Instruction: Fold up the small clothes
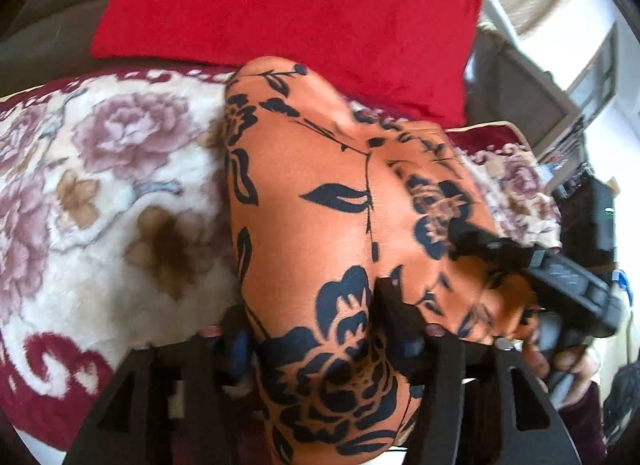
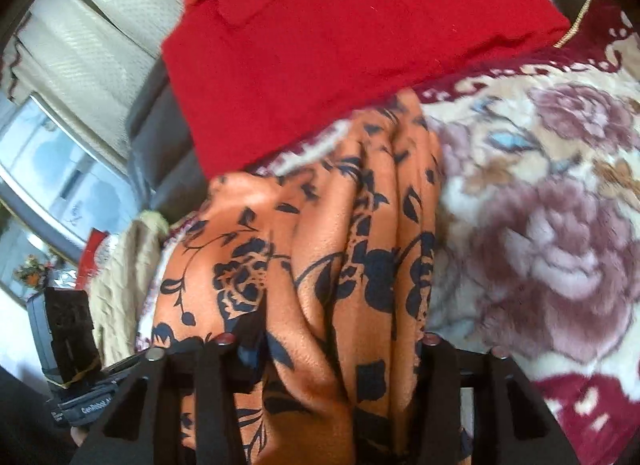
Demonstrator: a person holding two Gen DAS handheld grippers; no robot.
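Where draped over the floral blanket (image 1: pixel 100 169), just below the red cushion (image 1: pixel 288 13): orange cloth (image 1: pixel 304 193) printed with black flowers and leaves, smooth and domed in the left view, gathered into long ridges in the right view (image 2: pixel 360 225). Bunched between the fingers of the left claw (image 1: pixel 316 349), clamped on it there. Likewise pinched by the right claw (image 2: pixel 326 349), folds running down between its fingers. Lower edge of the cloth cut off by both frames; garment type impossible to tell. Edges blurred in places.
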